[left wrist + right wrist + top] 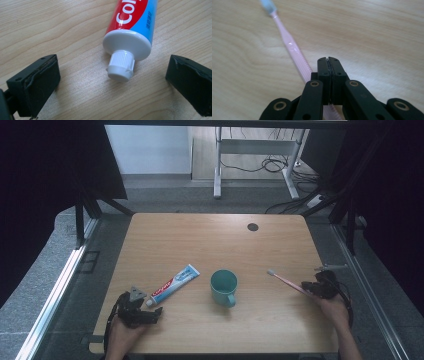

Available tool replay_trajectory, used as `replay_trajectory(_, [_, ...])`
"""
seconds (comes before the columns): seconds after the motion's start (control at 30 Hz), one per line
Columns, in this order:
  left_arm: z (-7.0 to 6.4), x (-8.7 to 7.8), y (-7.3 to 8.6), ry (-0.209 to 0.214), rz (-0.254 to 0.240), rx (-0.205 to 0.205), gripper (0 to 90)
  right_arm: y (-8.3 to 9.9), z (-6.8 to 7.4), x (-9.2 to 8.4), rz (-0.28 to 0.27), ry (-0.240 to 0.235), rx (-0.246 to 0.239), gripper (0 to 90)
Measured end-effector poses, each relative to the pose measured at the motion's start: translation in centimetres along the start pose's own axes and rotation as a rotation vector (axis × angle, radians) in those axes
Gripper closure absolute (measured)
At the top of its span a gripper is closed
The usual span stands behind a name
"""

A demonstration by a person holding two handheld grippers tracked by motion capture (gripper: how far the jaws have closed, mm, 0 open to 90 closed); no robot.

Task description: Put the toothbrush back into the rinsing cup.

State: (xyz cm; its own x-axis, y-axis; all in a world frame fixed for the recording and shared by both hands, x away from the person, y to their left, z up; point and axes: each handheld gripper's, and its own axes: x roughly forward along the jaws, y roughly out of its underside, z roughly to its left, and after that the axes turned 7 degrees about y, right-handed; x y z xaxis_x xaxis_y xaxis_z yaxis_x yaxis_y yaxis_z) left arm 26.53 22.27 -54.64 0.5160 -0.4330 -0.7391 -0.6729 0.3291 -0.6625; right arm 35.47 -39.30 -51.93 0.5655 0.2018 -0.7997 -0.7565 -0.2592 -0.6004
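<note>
A red, white and blue toothpaste tube lies left of centre on the wooden table. Its white cap points at my left gripper, whose jaws stand wide apart on either side of the cap without touching it. A teal mug stands in the middle. To its right is a pink toothbrush, bristle head towards the mug. My right gripper is over the handle end with its jaws pressed together. The handle runs beneath them, and nothing shows between the pads.
A dark round hole sits near the table's far edge. Metal rails run along both sides of the table. A white desk frame with cables stands on the floor beyond.
</note>
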Motion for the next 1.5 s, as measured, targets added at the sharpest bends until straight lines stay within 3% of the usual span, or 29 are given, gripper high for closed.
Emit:
replay_trajectory(0.37, [0.0, 0.0, 0.0, -0.002, 0.002, 0.001, 0.0, 1.4, 1.5, -1.4, -0.019, -0.037, -0.023, 87.5])
replay_trajectory(0.53, [0.0, 0.0, 0.0, -0.002, 0.003, 0.002, 0.0, 1.1, 1.5, -1.9, -0.014, -0.037, -0.042, 81.3])
replay_trajectory(0.9, [0.0, 0.0, 0.0, -0.002, 0.001, -0.001, 0.0, -0.7, 1.8, -2.1, 0.142, -0.081, -0.130, 65.4])
replay_trajectory(1.17, [0.0, 0.0, 0.0, -0.001, 0.001, -0.001, 0.0, -2.4, 2.1, -1.0, 0.260, -0.071, -0.217, 59.2])
replay_trajectory(1.37, [0.0, 0.0, 0.0, -0.002, 0.001, -0.001, 0.0, -3.6, 2.6, -0.3, 0.329, -0.049, -0.277, 62.2])
replay_trajectory(1.5, [0.0, 0.0, 0.0, -0.002, 0.001, -0.001, 0.0, -4.2, 2.8, 0.1, 0.377, -0.054, -0.287, 66.0])
